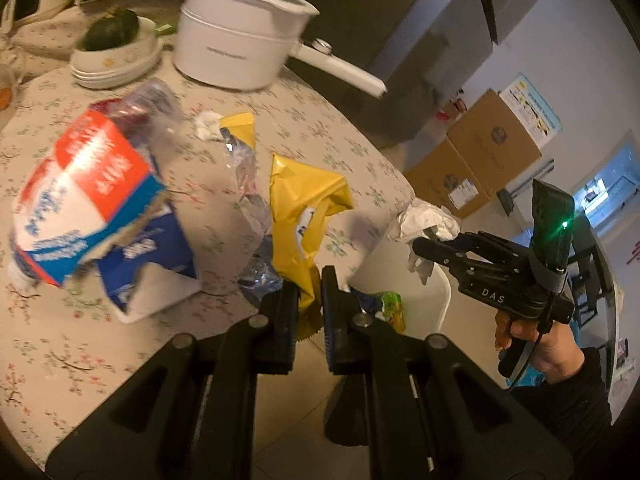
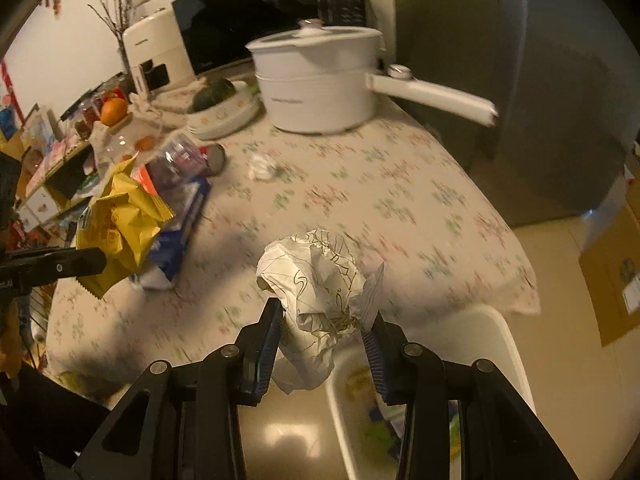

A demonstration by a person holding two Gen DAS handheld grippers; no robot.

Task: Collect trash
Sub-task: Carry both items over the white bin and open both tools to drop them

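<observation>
My left gripper (image 1: 309, 285) is shut on a yellow snack wrapper (image 1: 306, 216) and holds it above the table edge; the wrapper also shows in the right wrist view (image 2: 120, 232). My right gripper (image 2: 326, 322) is shut on a crumpled white paper ball (image 2: 320, 292) above a white bin (image 2: 492, 344); the ball also shows in the left wrist view (image 1: 428, 220). The bin (image 1: 424, 300) stands below the table edge with coloured wrappers inside. On the table lie a torn red, white and blue carton (image 1: 92, 208), a crushed clear plastic bottle (image 1: 248, 176), another yellow wrapper (image 1: 240, 128) and a small white paper wad (image 2: 262, 168).
A white electric pot (image 1: 240, 36) with a long handle and stacked plates holding a dark green fruit (image 1: 114, 52) stand at the back of the floral tablecloth (image 2: 380, 200). A grey fridge (image 2: 520, 80) and cardboard boxes (image 1: 480, 160) are beyond the table.
</observation>
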